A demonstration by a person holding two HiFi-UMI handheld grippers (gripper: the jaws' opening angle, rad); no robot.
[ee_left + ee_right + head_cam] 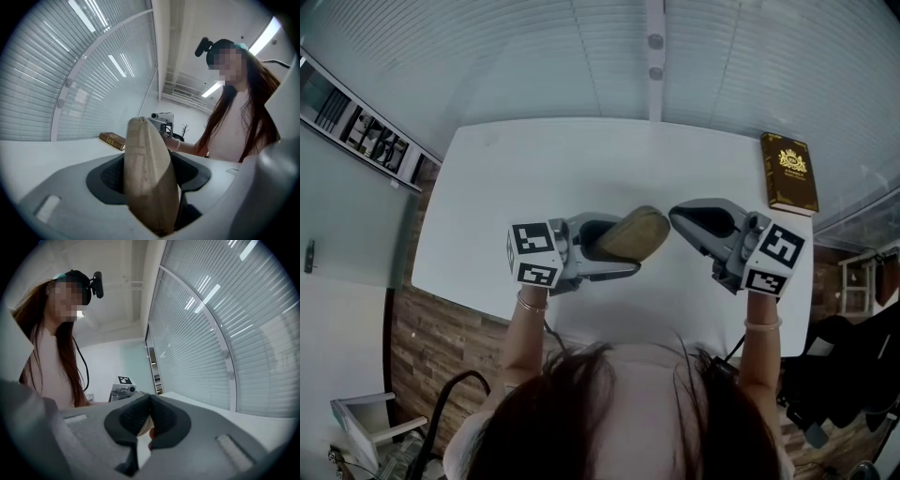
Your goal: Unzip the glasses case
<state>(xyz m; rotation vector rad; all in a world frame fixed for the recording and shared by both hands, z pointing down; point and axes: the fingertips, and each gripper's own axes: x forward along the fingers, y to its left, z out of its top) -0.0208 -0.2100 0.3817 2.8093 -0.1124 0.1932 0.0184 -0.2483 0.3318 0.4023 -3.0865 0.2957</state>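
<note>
The left gripper (625, 245) clamps the one glasses case (635, 234), the right gripper (674, 217) pinched shut at its end, one book (788, 172) beyond.

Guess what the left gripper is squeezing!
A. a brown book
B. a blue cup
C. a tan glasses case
C: in the left gripper view the tan glasses case stands on edge between the jaws of the left gripper, which press on it from both sides. The brown book lies apart on the far corner of the table.
</note>
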